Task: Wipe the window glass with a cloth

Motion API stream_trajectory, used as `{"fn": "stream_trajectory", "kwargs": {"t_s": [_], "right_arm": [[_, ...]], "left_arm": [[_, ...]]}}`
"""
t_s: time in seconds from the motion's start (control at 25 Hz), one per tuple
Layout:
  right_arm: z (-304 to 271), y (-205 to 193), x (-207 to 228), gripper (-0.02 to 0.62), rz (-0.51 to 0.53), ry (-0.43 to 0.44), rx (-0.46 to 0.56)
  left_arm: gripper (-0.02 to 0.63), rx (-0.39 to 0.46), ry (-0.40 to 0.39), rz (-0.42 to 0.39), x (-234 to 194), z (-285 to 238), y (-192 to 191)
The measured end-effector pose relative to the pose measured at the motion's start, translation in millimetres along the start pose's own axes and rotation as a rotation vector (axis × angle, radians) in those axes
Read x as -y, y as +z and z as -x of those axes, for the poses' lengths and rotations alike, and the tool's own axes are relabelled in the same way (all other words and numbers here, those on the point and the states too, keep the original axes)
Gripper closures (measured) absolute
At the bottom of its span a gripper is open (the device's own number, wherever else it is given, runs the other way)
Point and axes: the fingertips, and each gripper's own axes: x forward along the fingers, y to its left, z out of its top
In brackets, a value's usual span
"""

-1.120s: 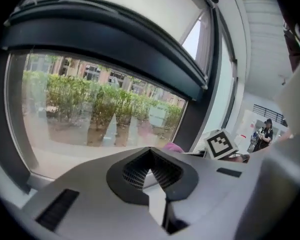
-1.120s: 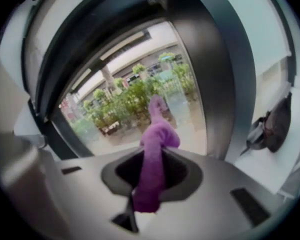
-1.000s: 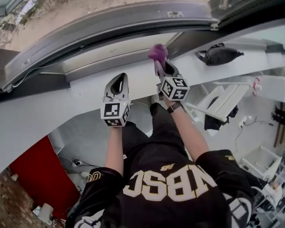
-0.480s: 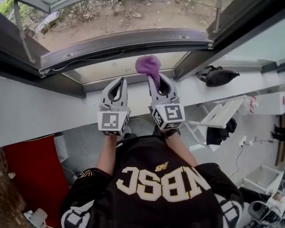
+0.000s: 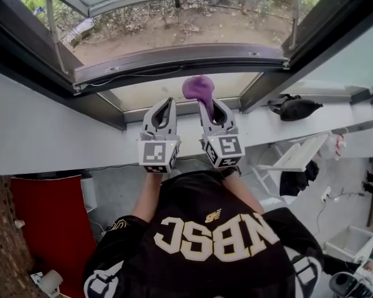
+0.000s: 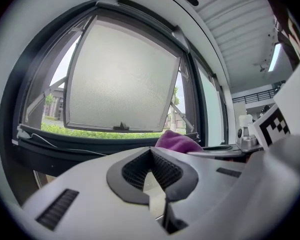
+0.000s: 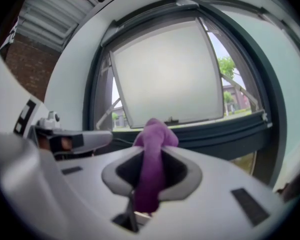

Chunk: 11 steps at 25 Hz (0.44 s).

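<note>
Pinching bunched purple cloth (image 7: 152,134), right tongs (image 7: 151,156); left tongs (image 6: 151,153) closed.

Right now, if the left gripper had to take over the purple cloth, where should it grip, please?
Grip the bunched free end of the purple cloth, which bulges above the right gripper. Come from the left, where the left gripper sits beside it; the rest is clamped inside the right one.
</note>
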Motion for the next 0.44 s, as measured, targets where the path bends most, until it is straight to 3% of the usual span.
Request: {"fn": "stream_trajectory", "kwargs": {"t_s": [0.2,0.44], "right_arm": [[0,3,-9,0.515,0.016,0.007,0.003],[12,-9,-31,0.515,0.009,0.008,-0.033]], "left_arm": [[0.591,-0.009,0.04,0.01,-13,17,3],[0.591,0.005,-0.002,0.037,-17,43,-10]]}}
